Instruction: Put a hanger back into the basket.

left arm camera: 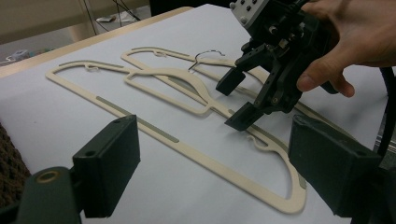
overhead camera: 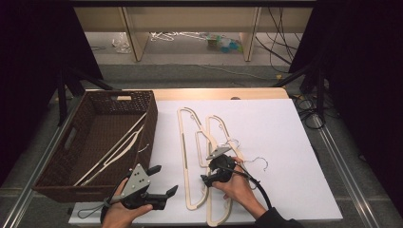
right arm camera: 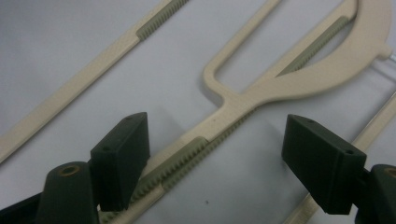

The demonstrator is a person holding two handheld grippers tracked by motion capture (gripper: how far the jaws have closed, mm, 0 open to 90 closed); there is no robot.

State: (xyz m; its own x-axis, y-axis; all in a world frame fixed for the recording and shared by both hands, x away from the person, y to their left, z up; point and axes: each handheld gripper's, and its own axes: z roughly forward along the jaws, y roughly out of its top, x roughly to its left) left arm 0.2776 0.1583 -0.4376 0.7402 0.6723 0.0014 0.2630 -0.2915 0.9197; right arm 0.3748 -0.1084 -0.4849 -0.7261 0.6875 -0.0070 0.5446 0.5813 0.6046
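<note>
Two cream hangers lie side by side on the white sheet [overhead camera: 280,142], the left hanger [overhead camera: 181,137] and the right hanger [overhead camera: 212,124]. My right gripper [overhead camera: 207,179] points down over them near the front, jaws apart. In the right gripper view its jaws [right arm camera: 219,154] straddle a ribbed hanger arm [right arm camera: 233,105], and the pads do not press on it. My left gripper [overhead camera: 164,179] stays open and holds nothing at the sheet's front left. From the left gripper view [left arm camera: 212,154] I look at the right gripper [left arm camera: 237,101] hovering just above the hangers [left arm camera: 187,149].
A dark wicker basket [overhead camera: 152,118] stands at the left with a cream hanger [overhead camera: 119,147] lying inside. A thin metal hook [overhead camera: 259,161] sticks out to the right of my right hand. Cables and table legs lie beyond the far edge.
</note>
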